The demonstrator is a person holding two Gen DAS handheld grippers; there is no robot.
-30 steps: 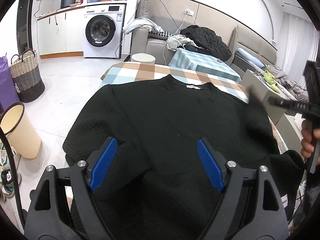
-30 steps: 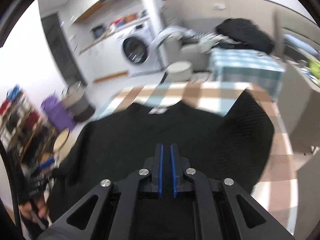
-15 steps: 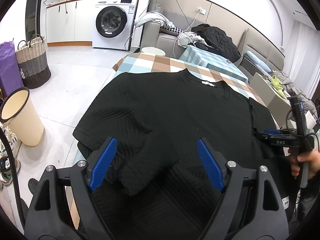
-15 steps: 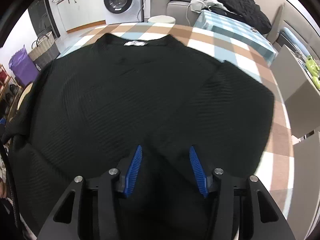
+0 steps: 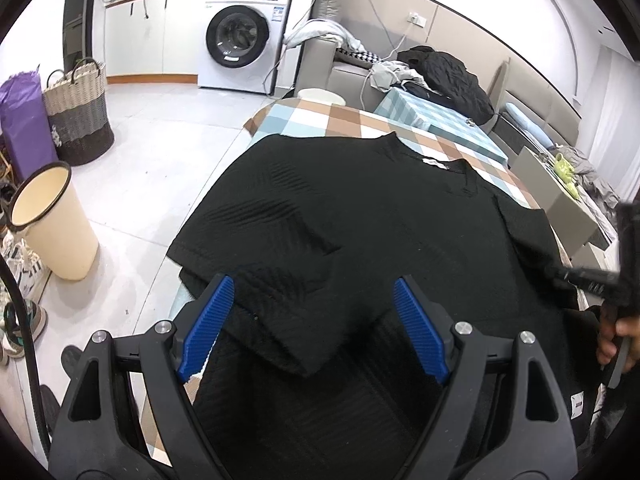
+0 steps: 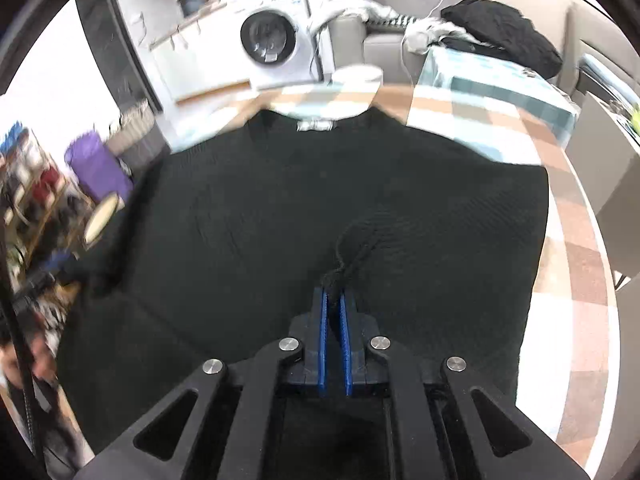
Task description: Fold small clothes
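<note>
A black ribbed T-shirt (image 5: pixel 380 220) lies flat on a checked tablecloth (image 5: pixel 320 118), collar and white label at the far end. Its left sleeve (image 5: pixel 288 312) is folded inward over the body. My left gripper (image 5: pixel 312 320) is open and empty, its blue pads either side of that folded sleeve, just above it. My right gripper (image 6: pixel 334 300) is shut on a pinched bunch of the shirt's fabric (image 6: pixel 352 256) near the right side of the shirt (image 6: pixel 280 208). The right gripper also shows at the right edge of the left wrist view (image 5: pixel 592 276).
A cream bin (image 5: pixel 52 220), a woven basket (image 5: pixel 78 116) and a purple bag (image 5: pixel 24 124) stand on the floor to the left. A washing machine (image 5: pixel 240 44) is at the back. A sofa with dark clothes (image 5: pixel 444 76) and a grey box (image 5: pixel 560 196) are to the right.
The right gripper was open over the shirt half a second ago and has now shut on a bunch of fabric. The left gripper stays open and has drawn back slightly from the folded sleeve.
</note>
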